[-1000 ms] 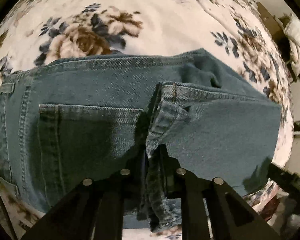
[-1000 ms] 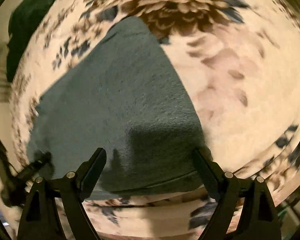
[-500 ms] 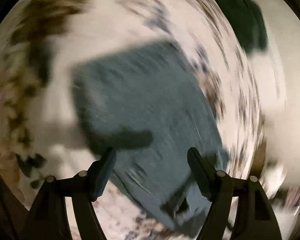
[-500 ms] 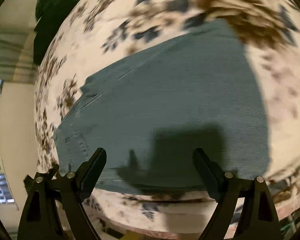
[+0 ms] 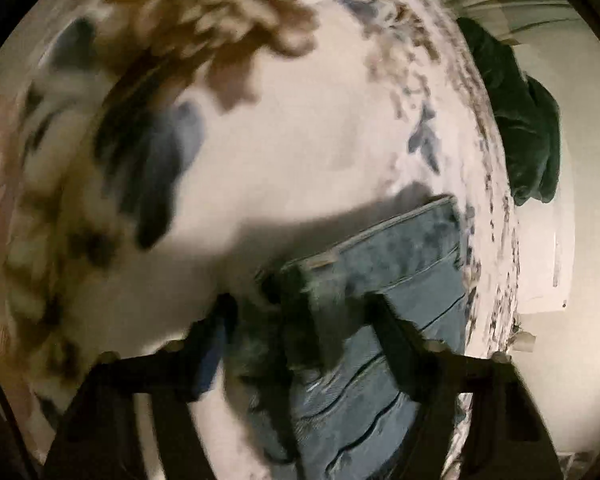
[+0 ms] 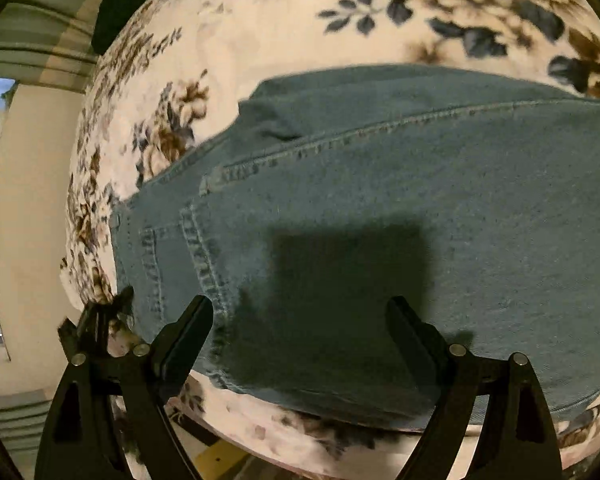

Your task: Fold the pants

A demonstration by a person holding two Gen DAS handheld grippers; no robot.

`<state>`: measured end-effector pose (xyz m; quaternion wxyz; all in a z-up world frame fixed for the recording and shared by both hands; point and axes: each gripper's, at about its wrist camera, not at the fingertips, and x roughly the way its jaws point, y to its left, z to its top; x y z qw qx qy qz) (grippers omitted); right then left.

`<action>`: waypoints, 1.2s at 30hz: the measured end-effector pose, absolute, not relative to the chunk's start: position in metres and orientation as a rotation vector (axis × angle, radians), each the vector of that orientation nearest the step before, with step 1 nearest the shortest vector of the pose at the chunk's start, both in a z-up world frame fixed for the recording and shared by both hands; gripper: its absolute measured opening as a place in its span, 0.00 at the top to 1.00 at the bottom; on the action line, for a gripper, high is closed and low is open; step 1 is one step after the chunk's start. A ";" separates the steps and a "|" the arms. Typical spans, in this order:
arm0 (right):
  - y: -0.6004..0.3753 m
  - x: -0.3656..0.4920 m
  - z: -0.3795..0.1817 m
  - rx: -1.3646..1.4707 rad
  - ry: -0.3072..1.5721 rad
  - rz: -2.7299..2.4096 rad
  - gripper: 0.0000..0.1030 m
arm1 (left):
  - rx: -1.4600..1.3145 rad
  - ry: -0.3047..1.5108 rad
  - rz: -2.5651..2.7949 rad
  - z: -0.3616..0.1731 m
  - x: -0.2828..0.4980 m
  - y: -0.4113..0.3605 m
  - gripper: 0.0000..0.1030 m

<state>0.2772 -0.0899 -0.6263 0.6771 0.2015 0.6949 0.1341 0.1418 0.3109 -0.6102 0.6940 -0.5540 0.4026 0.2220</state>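
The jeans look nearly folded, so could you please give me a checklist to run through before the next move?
1. Jeans lie flat on the floral blanket: ok in the right wrist view.
2. Right gripper open, holding nothing: ok.
3. Left gripper closing around a jeans edge; pads pressing it: cannot tell, blurred.
4. Edges lined up: cannot tell.
5. Jeans fully on the blanket: ok.
6. Green cloth apart from the jeans: ok.
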 end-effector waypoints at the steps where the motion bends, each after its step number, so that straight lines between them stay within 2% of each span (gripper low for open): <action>1: -0.090 0.276 -0.629 0.452 1.567 0.300 0.12 | -1.179 0.898 0.493 -0.601 0.145 0.308 0.56; 2: -0.090 0.275 -0.632 0.454 1.572 0.298 0.12 | -1.136 0.890 0.487 -0.595 0.144 0.307 0.67; 3: -0.090 0.274 -0.635 0.457 1.578 0.297 0.12 | -1.097 0.873 0.470 -0.587 0.145 0.303 0.70; 5: -0.091 0.273 -0.639 0.461 1.581 0.298 0.12 | -1.052 0.841 0.450 -0.578 0.141 0.298 0.70; 7: -0.092 0.272 -0.641 0.464 1.581 0.304 0.12 | -1.128 0.849 0.445 -0.593 0.139 0.306 0.59; 8: -0.092 0.272 -0.643 0.464 1.583 0.308 0.12 | -1.179 0.855 0.440 -0.603 0.139 0.312 0.46; 9: -0.093 0.272 -0.643 0.468 1.583 0.312 0.12 | -1.252 0.855 0.413 -0.619 0.140 0.318 0.42; 10: -0.094 0.272 -0.643 0.472 1.583 0.317 0.12 | -1.289 0.854 0.404 -0.630 0.143 0.323 0.42; 11: -0.095 0.272 -0.644 0.485 1.582 0.329 0.12 | -1.274 0.850 0.403 -0.630 0.148 0.325 0.43; 12: -0.096 0.272 -0.645 0.496 1.580 0.336 0.12 | -1.247 0.855 0.404 -0.624 0.151 0.324 0.55; 14: -0.101 0.273 -0.645 0.512 1.583 0.357 0.12 | -1.128 0.850 0.384 -0.596 0.155 0.315 0.72; 18: -0.118 0.271 -0.636 0.523 1.562 0.379 0.12 | -0.954 0.764 0.336 -0.515 0.148 0.276 0.75; 22: -0.149 0.265 -0.631 0.556 1.559 0.369 0.12 | -0.757 0.717 0.213 -0.431 0.151 0.205 0.75; 26: -0.198 0.254 -0.618 0.609 1.526 0.313 0.12 | -0.638 0.752 0.018 -0.398 0.171 0.117 0.75; 29: -0.245 0.243 -0.606 0.650 1.491 0.237 0.12 | -0.566 0.834 -0.105 -0.412 0.189 0.046 0.75; 33: -0.304 0.227 -0.601 0.667 1.471 0.139 0.12 | -0.368 1.030 -0.174 -0.480 0.215 -0.046 0.76; 36: -0.333 0.224 -0.603 0.627 1.491 0.102 0.12 | -0.232 1.152 -0.177 -0.522 0.223 -0.079 0.75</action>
